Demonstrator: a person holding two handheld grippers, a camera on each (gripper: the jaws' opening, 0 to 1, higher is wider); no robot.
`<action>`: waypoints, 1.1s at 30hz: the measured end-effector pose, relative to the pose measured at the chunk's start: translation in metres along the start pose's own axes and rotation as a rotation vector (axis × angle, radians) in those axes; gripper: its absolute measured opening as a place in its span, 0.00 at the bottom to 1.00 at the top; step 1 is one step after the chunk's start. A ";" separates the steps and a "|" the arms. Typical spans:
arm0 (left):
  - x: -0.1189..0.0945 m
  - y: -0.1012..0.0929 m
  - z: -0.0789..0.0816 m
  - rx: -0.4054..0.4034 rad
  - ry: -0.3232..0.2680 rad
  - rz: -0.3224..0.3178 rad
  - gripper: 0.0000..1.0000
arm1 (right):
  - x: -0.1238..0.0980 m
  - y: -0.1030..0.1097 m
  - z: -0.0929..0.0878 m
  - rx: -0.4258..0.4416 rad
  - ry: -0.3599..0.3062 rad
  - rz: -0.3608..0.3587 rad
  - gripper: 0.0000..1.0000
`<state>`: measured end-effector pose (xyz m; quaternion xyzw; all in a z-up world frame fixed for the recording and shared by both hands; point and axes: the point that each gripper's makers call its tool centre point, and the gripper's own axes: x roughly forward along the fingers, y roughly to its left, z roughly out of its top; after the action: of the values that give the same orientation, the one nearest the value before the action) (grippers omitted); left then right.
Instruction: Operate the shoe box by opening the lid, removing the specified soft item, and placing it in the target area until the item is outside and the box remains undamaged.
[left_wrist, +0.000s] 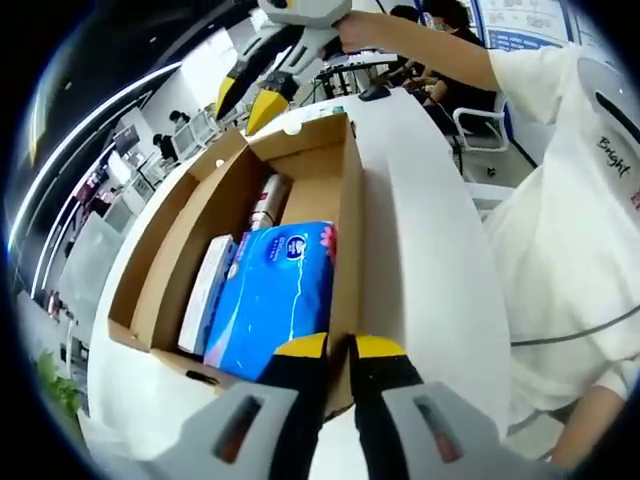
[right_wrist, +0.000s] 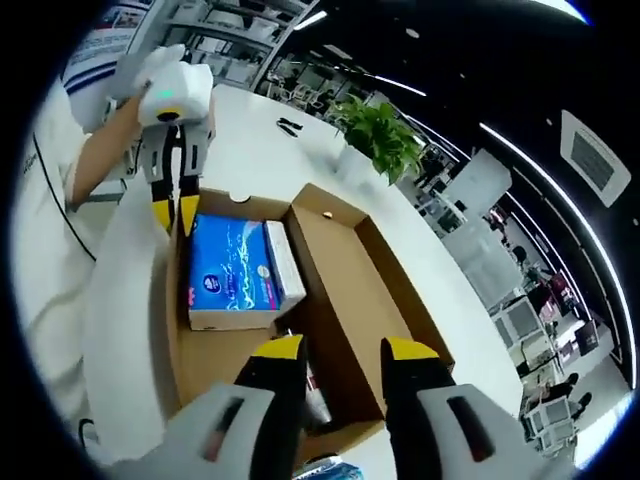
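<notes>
Now | left gripper (left_wrist: 339, 345) pinched on shoe box (left_wrist: 160, 262) wall | right gripper (right_wrist: 343, 347) parted, empty, above box

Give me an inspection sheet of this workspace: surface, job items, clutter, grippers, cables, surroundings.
Surface: white table, curved edge.
Job items: cardboard shoe box open, its lid folded out flat beside it; blue tissue pack lies inside, next to a white carton and a tube-like item.
Clutter: small dark objects on the far table, too small to identify.
Grippers: left gripper nearly shut at the box's side wall; whether it pinches the wall is unclear. Right gripper open above the box's opposite end.
Cables: thin grey cable across the person's white shirt.
Surroundings: potted plant, office desks, seated people.
</notes>
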<state>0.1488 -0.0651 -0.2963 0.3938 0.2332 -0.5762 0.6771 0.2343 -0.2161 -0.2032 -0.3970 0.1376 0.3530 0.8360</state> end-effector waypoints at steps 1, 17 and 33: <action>0.000 0.000 0.000 0.009 0.002 -0.004 0.08 | 0.000 0.000 0.003 0.001 -0.004 -0.004 0.28; 0.000 0.001 -0.001 0.000 0.005 -0.007 0.07 | 0.033 0.015 0.005 0.133 -0.003 0.089 0.27; 0.000 0.001 -0.001 -0.004 -0.007 0.003 0.07 | 0.054 0.027 -0.007 0.056 0.033 0.087 0.29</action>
<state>0.1501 -0.0645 -0.2964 0.3909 0.2316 -0.5759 0.6796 0.2545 -0.1841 -0.2503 -0.3729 0.1781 0.3783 0.8283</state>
